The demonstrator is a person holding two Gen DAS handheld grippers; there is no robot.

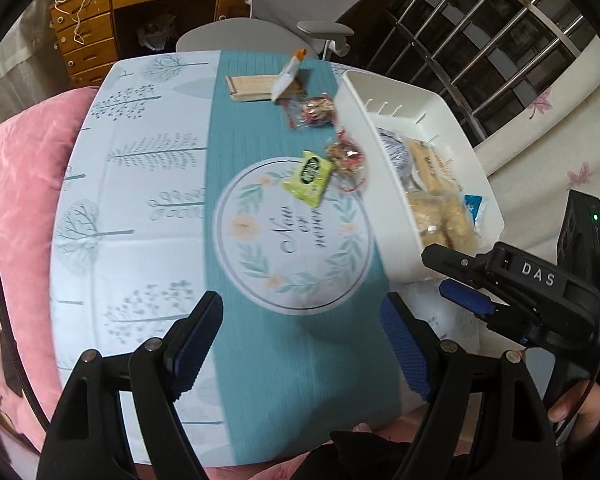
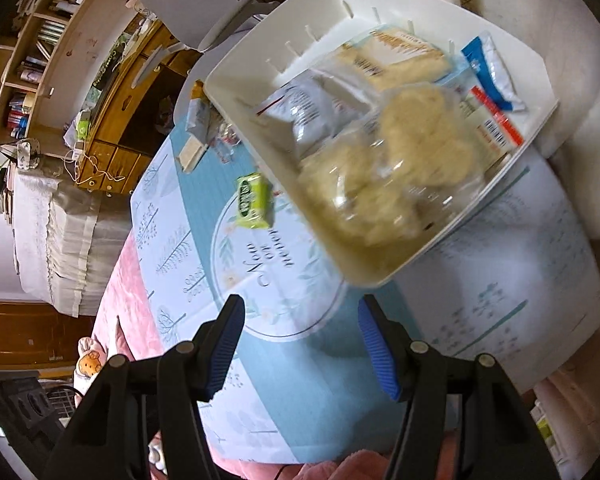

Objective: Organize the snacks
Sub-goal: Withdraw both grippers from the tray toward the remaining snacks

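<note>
Roughly, I'd call this more than half done: the white bin (image 2: 400,276) at the table's right edge already holds about five packets, two blurred. Four snacks lie loose on the cloth (image 1: 148,216): one green packet (image 1: 309,177), two clear red-trimmed bags (image 1: 315,111), and one white-orange packet (image 1: 287,76) leaning on a wooden block (image 1: 252,87). My left gripper (image 1: 302,340) and right gripper (image 2: 300,348) both stand open over the cloth, holding nothing.

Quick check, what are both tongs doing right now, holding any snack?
Left tongs: open, nothing between the pads.
Right tongs: open, nothing held.
</note>
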